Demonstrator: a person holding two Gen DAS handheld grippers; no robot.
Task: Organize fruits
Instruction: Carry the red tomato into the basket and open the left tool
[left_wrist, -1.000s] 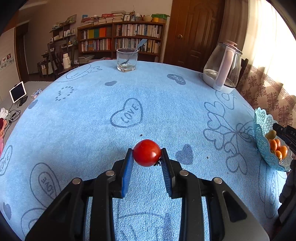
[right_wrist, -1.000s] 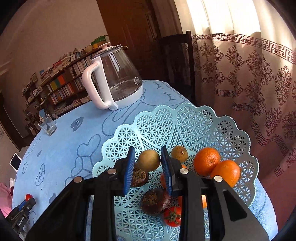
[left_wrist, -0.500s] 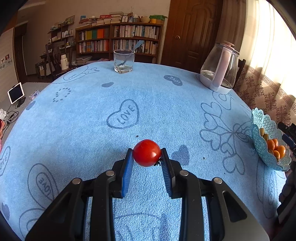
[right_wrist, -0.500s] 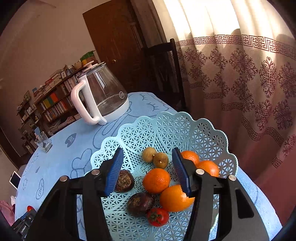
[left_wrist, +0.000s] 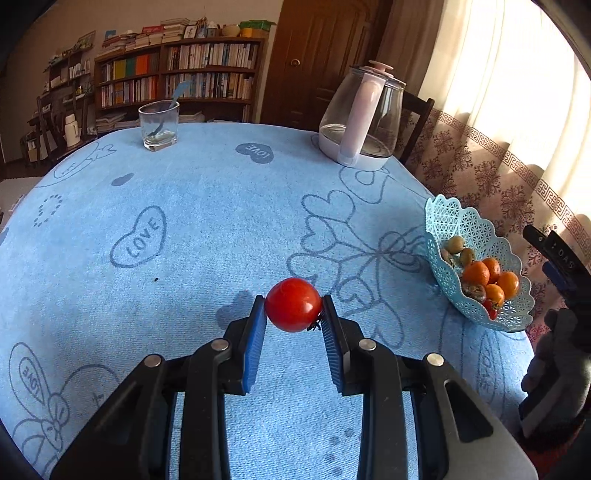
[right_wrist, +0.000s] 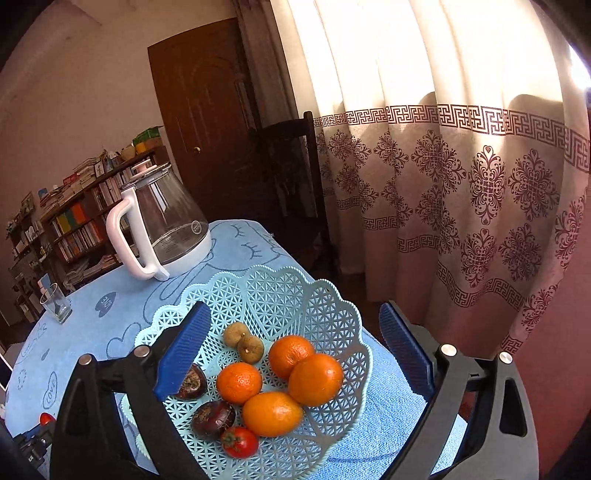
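Observation:
My left gripper (left_wrist: 293, 314) is shut on a red tomato (left_wrist: 293, 309), held just above the blue tablecloth (left_wrist: 207, 229). A pale blue lattice basket (left_wrist: 456, 221) stands to its right at the table's edge. My right gripper (right_wrist: 293, 314) hovers over that basket (right_wrist: 280, 288), jaws opening wide, with nothing pressed between the pads. Below it lie several oranges (right_wrist: 316, 378), two dark mangosteens (right_wrist: 213, 417), two small brown-green fruits (right_wrist: 251, 347) and a small tomato (right_wrist: 239, 441). The right gripper's finger (left_wrist: 554, 254) shows at the left wrist view's right edge.
A glass kettle (left_wrist: 360, 118) with a white handle stands at the table's far right, and a drinking glass (left_wrist: 159, 125) with a spoon at the far left. A dark chair (right_wrist: 291, 184) and a patterned curtain (right_wrist: 480, 184) lie beyond the basket. Bookshelves (left_wrist: 177, 77) line the back wall.
The right gripper let the brown-green fruit go into the basket, opened wide and drew back upward. The left gripper carried the tomato to the right, toward the basket.

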